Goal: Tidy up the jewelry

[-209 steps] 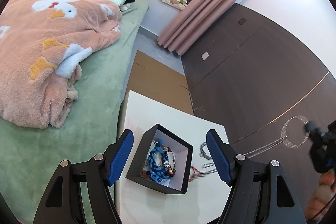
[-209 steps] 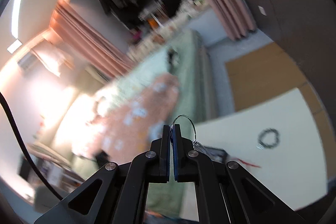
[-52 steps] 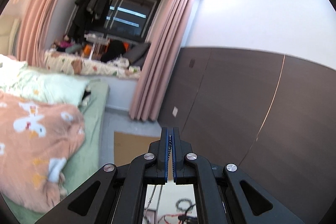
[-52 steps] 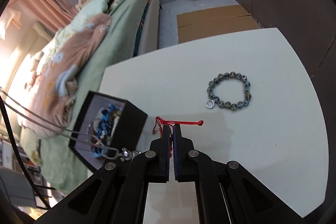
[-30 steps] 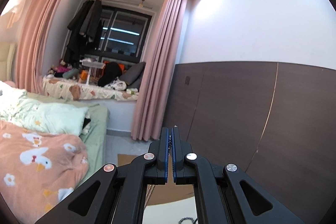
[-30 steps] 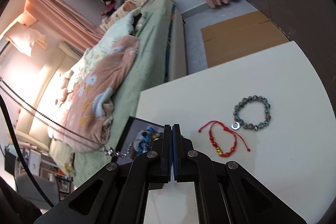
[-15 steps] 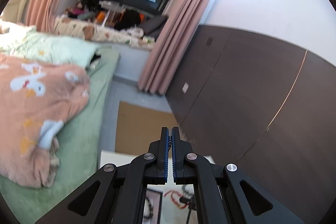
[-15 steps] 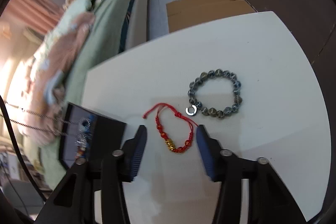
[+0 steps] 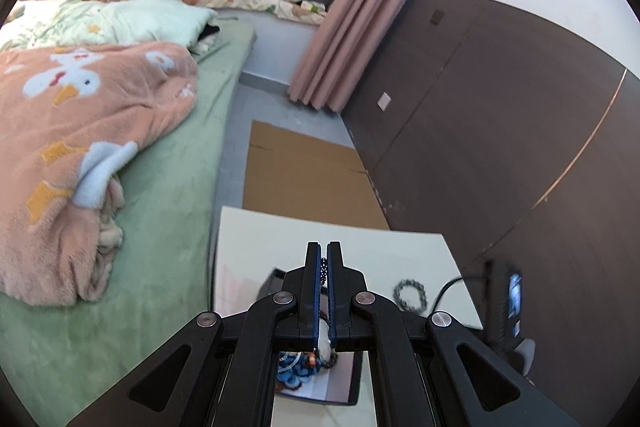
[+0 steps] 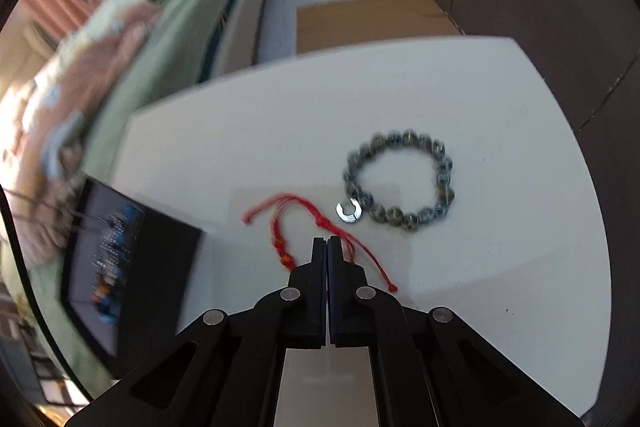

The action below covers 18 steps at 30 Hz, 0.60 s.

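Note:
My left gripper (image 9: 324,255) is shut on a thin bead chain that hangs between its pads, above the black jewelry box (image 9: 344,383), which holds blue and mixed pieces. My right gripper (image 10: 327,243) is shut with its tips over the red cord bracelet (image 10: 304,227) on the white table (image 10: 500,267); whether it grips the cord is hidden. A grey bead bracelet (image 10: 400,179) with a silver charm lies just right of the red one; it also shows in the left wrist view (image 9: 410,297). The box (image 10: 132,267) stands at the table's left.
A bed with a pink blanket (image 9: 72,147) and green sheet runs along the table's left side. A flat cardboard sheet (image 9: 304,179) lies on the floor beyond the table. A dark panel wall (image 9: 500,127) stands on the right.
My left gripper has tilted down over the box with the chain. My right gripper was open half a second ago and has shut over the red bracelet, closer to the table.

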Motion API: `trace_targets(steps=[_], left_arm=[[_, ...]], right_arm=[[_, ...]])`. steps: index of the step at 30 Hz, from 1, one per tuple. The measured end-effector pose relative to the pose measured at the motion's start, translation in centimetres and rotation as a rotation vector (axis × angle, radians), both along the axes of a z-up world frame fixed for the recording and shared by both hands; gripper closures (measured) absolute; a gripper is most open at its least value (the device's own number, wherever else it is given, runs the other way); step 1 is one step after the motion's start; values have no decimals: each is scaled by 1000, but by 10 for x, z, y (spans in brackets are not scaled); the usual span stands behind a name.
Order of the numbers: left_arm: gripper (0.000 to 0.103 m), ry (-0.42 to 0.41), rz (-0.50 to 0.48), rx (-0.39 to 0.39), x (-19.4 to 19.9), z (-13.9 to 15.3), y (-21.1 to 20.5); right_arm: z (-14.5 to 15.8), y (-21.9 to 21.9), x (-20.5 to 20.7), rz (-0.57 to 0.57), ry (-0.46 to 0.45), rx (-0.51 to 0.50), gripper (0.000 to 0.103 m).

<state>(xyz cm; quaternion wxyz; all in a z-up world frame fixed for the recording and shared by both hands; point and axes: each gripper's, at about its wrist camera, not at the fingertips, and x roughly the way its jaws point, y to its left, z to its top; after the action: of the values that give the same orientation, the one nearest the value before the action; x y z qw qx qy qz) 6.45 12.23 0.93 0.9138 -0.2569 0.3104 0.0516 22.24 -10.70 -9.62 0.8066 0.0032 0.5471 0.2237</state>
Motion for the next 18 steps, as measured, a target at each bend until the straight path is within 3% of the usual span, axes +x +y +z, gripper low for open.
trace_targets(steps=[5,7,9,10,15,16,18], left_arm=[[98,79,-50,-2,12,-12,-8],[78,159,-53,18,17,-23,-11],[26,214,-53,23,20,-35,-14],[20,221,-42,18,20,-40,-13],[19,238,2,36,14,-43,-8],[19,240,8,31,12,-44,-6],[19,239,15,15,10,-44,-3]], right_arm=[[31,-15,-7,-30,-51,161,101],[43,-20,-13,-27,-63,247,101],[52,-17,-15,-14,-72,312,101],[56,-16,-16,-7,-75,338,101],[49,-12,-18,-5,-48,299,101],[40,-15,-15,-12,-13,269,96],[17,-18,-7,-34,61,216,74]])
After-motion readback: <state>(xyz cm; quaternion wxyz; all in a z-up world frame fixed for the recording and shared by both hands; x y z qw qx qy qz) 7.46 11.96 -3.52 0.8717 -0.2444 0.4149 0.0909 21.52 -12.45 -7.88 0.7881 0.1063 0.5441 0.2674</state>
